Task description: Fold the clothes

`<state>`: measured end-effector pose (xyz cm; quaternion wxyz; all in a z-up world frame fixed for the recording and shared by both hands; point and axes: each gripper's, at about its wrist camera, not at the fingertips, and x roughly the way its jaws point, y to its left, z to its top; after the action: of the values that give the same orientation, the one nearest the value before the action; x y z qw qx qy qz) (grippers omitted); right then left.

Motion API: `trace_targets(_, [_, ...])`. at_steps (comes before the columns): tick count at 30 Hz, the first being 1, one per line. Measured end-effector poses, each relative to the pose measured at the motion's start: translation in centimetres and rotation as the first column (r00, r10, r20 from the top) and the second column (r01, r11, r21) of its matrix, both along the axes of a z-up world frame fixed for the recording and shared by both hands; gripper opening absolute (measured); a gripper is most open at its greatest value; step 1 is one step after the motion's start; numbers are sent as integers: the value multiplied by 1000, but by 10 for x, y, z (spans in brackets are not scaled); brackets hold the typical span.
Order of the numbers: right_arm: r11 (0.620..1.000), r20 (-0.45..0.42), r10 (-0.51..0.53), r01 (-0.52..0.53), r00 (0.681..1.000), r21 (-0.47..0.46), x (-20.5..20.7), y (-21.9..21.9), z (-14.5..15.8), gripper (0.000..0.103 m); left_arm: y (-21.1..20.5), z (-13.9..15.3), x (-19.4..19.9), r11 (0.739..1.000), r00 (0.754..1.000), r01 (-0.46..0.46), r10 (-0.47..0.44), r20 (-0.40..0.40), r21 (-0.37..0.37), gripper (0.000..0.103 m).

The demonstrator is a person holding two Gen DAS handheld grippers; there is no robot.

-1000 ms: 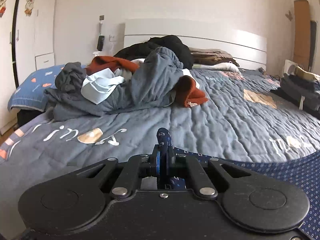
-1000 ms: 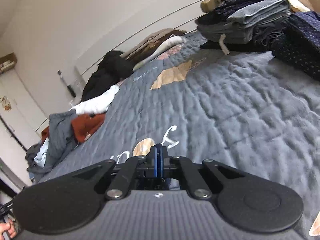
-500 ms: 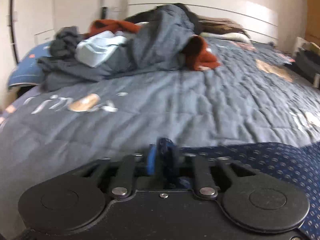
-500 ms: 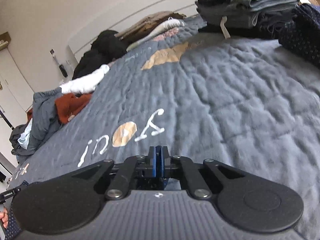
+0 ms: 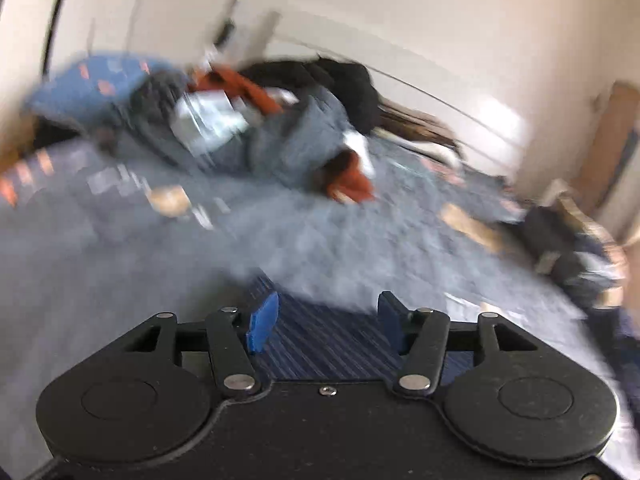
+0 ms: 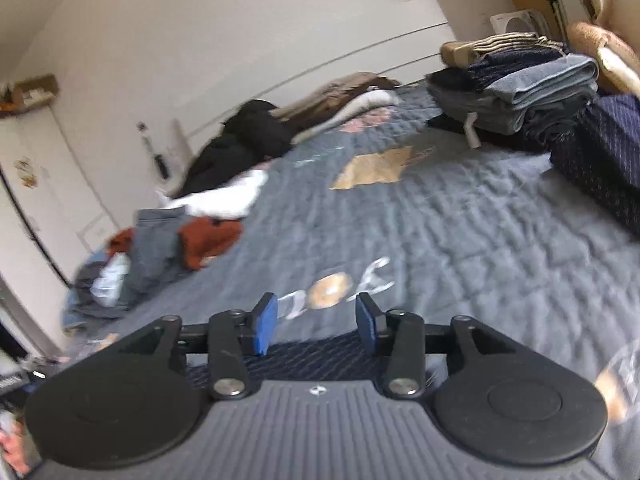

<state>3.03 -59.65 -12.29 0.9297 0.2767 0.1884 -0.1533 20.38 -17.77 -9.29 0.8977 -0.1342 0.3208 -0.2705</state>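
A navy dotted garment (image 5: 320, 344) lies on the grey quilt below my left gripper (image 5: 326, 316), whose jaws are opening; the blue pads stand apart and do not press the cloth. The same navy cloth (image 6: 316, 356) shows under my right gripper (image 6: 316, 318), whose jaws are also opening with nothing pinched. A heap of unfolded clothes (image 5: 256, 132), grey, rust and pale blue, lies far up the bed; it appears again as the heap (image 6: 160, 248) at the left. The left wrist view is blurred.
A stack of folded clothes (image 6: 520, 92) stands at the bed's far right, with a folded navy piece (image 6: 600, 152) beside it. Black and brown garments (image 6: 256, 132) lie against the headboard. A hand (image 6: 10, 452) shows at the lower left. The grey quilt (image 6: 460, 216) spreads between.
Both grippers have opened; the left one has let go of the navy cloth it pinched. Both views have lifted and shifted, and the left view has rolled.
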Motion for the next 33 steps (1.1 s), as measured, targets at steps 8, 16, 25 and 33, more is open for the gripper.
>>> trace_targets(8, [993,-20,41,-39,999,109,-58,74,-26,46,24,-46,-62,917,958,100,-194,-212,-386,55])
trace_targets(16, [989,-66,54,-44,996,138,-69,98,-72,47,13,-88,-59,948,938,52,-155,-310,-314,58])
trace_targets(25, [987,-102,-42,57,994,147,-91,86,-87,46,77,-92,-48,908,927,-265,148,-344,-325,58])
trace_targets(33, [985,-65,-128,135,990,110,-115,77,-69,47,88,-61,-67,894,961,-226,141,-237,-387,63])
